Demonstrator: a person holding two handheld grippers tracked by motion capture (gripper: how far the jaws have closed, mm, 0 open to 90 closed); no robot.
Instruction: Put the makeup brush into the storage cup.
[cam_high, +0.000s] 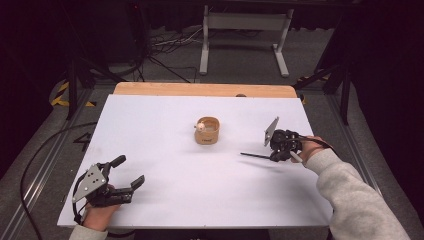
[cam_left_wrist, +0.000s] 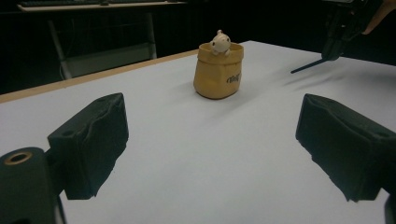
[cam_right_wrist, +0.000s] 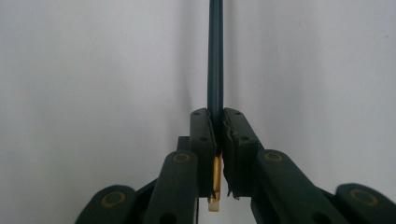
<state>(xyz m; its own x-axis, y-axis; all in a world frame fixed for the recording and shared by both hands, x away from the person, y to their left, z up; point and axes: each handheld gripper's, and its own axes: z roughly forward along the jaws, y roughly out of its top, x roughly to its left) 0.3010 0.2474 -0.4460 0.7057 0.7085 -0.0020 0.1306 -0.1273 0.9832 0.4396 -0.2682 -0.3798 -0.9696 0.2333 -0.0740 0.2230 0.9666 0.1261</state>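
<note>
Pencil (cam_right_wrist: 215, 60), dark and thin with a gold end, is held tight between the 2 closed jaws of the right gripper (cam_high: 278, 156), a little above the white table (cam_high: 165, 200) on its right side, with its tip pointed toward the small tan pot (cam_high: 207, 131) in the middle. The picking up looks done, but the pencil has not yet been put in the pot, where a little white toy (cam_left_wrist: 219, 42) peeks out. The left gripper (cam_high: 131, 173) is held wide open with nothing in it, near the front left corner.
</note>
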